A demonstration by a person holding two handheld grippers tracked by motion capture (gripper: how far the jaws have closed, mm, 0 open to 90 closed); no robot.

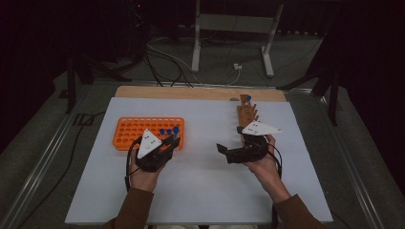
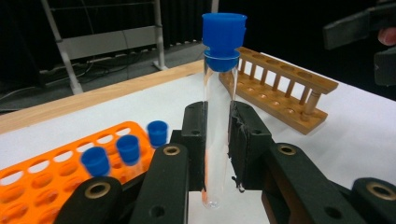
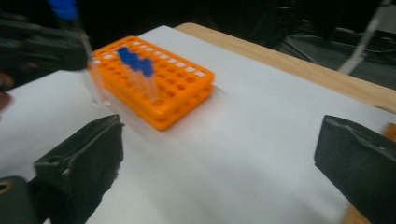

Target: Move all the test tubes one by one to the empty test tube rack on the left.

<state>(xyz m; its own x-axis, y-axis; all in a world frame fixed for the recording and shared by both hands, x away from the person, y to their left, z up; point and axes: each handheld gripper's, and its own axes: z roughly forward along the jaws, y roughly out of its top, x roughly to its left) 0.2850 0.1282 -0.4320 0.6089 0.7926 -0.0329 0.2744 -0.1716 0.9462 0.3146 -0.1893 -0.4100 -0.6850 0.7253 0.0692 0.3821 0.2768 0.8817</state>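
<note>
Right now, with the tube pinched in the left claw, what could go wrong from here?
The left claw grips the clear tube only at mid-length, bare glass between hard pads; it might slip or crack if squeezed harder. Three capped tubes stand in the orange rack right beside it; a low swing could knock them. The right claw is wide open, so a handover there needs careful alignment.

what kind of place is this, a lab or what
Probably a lab-style recording bench rather than a working lab: an orange tube rack and a wooden rack sit on a white-covered table, the left gripper holds a blue-capped test tube, and cables trail across the dark floor.
</note>
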